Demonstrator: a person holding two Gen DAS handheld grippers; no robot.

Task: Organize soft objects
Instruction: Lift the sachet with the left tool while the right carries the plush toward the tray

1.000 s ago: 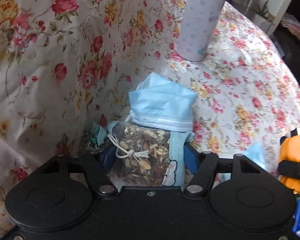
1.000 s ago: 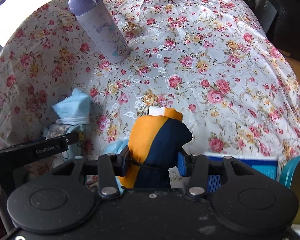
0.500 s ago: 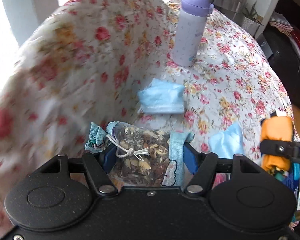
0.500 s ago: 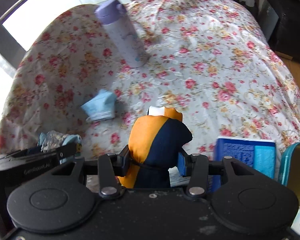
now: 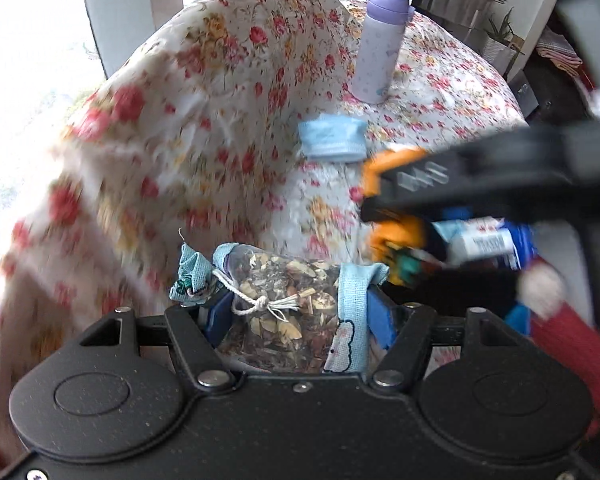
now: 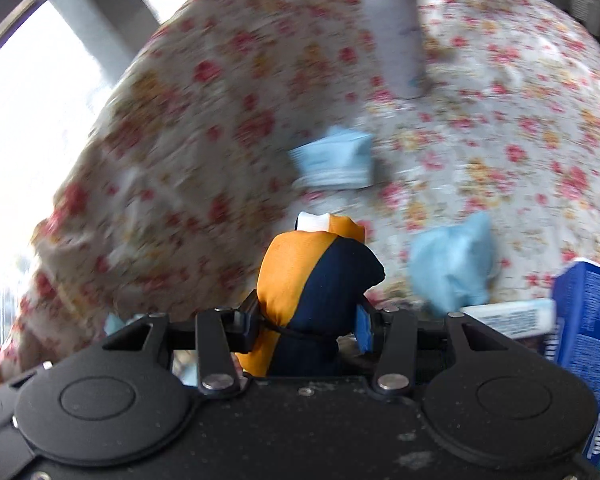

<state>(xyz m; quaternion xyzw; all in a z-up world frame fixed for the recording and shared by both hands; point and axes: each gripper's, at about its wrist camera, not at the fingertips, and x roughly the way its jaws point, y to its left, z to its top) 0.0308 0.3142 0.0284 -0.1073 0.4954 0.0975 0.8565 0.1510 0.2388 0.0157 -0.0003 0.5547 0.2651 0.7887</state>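
My left gripper (image 5: 296,312) is shut on a clear sachet of dried herbs (image 5: 284,312) with blue cloth trim and a white drawstring, held above the floral tablecloth (image 5: 220,128). My right gripper (image 6: 306,320) is shut on an orange and navy cloth pouch (image 6: 312,276); the pouch (image 5: 396,236) and that gripper's black body cross the right of the left wrist view. A folded blue face mask (image 5: 332,138) (image 6: 334,156) lies on the cloth. A second light blue soft item (image 6: 452,272) lies nearer, to the right.
A lilac bottle (image 5: 378,48) (image 6: 392,28) stands upright at the back of the table. Blue tissue packs (image 6: 588,320) (image 5: 480,240) sit at the right. A red knitted sleeve (image 5: 564,340) shows low on the right. Bright windows lie to the left, dark furniture far right.
Both grippers have pulled back and risen from the table with their loads. The mask and the bottle look smaller and farther. The right gripper has come across the left wrist view.
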